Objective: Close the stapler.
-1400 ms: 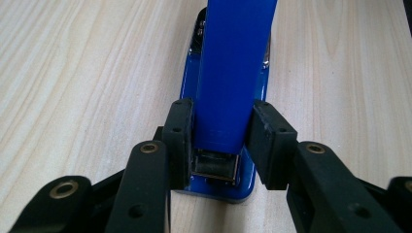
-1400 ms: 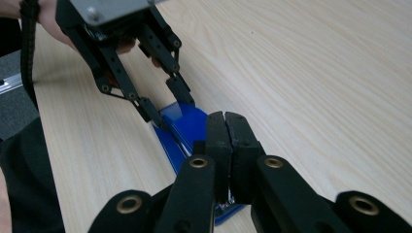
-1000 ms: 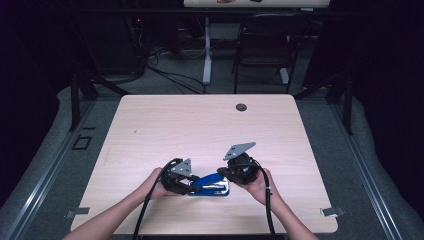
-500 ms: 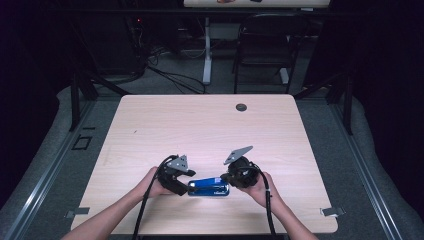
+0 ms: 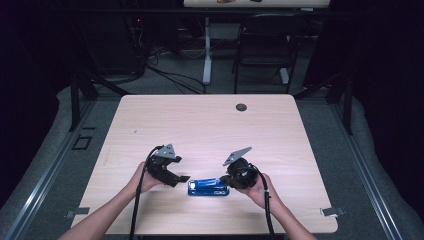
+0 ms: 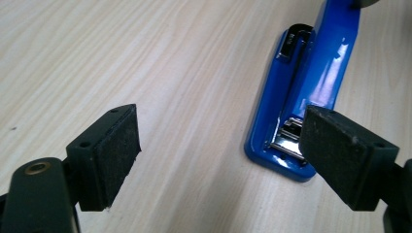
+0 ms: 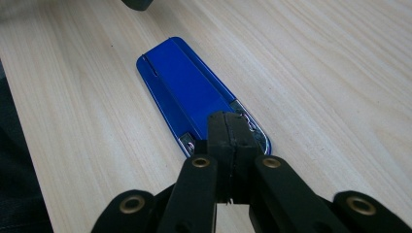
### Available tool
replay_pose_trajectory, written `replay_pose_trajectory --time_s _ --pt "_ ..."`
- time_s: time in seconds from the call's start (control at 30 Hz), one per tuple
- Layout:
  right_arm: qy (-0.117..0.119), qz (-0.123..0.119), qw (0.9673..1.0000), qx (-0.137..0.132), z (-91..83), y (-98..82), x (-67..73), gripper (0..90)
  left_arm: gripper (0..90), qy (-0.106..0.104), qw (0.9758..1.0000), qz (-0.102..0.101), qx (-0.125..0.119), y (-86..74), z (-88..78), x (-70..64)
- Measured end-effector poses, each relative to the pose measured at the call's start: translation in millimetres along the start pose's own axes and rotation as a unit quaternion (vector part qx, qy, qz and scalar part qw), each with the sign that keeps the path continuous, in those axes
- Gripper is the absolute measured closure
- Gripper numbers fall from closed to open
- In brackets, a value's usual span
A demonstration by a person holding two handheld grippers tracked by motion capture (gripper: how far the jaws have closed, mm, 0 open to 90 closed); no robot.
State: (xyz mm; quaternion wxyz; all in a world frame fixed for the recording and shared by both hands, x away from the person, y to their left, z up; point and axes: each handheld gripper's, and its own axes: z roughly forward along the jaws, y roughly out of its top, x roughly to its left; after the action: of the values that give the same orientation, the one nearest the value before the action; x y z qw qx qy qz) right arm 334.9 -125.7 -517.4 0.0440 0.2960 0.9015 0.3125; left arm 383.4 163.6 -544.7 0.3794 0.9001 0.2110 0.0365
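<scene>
A blue stapler point(image 5: 208, 187) lies flat on the wooden table point(image 5: 200, 125) near its front edge. In the high view my left gripper point(image 5: 181, 179) sits just left of the stapler, apart from it. Its jaws have just been opening and stand open, with bare wood between them in the left gripper view point(image 6: 221, 145). The stapler point(image 6: 301, 97) lies ahead there, partly behind the right pad point(image 6: 347, 155). My right gripper point(image 5: 227, 186) is at the stapler's right end. Its jaws are shut together point(image 7: 228, 131), tips down over the near end of the stapler point(image 7: 189, 92).
A small black round disc point(image 5: 241, 107) sits near the table's far edge. A dark chair point(image 5: 265, 45) and a table leg with cables stand on the floor beyond. Metal clips point(image 5: 330, 211) mark the front corners.
My left gripper has let go of the stapler's left end, opened, and drawn back to the left. The stapler now lies flat. The right gripper stays at its right end.
</scene>
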Motion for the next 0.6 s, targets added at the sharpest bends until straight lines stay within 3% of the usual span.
replay_pose_trajectory --time_s 0.23,0.6 --pt "-0.001 0.006 1.0000 -0.003 0.5 -0.6 -0.8 90.0 14.6 0.018 0.9998 -0.008 -0.001 -1.1 -1.5 2.1" --pt "-0.003 0.017 0.9998 0.002 1.6 -2.2 -3.0 90.0 13.5 0.020 0.9997 -0.011 -0.005 -1.3 -2.8 3.6"
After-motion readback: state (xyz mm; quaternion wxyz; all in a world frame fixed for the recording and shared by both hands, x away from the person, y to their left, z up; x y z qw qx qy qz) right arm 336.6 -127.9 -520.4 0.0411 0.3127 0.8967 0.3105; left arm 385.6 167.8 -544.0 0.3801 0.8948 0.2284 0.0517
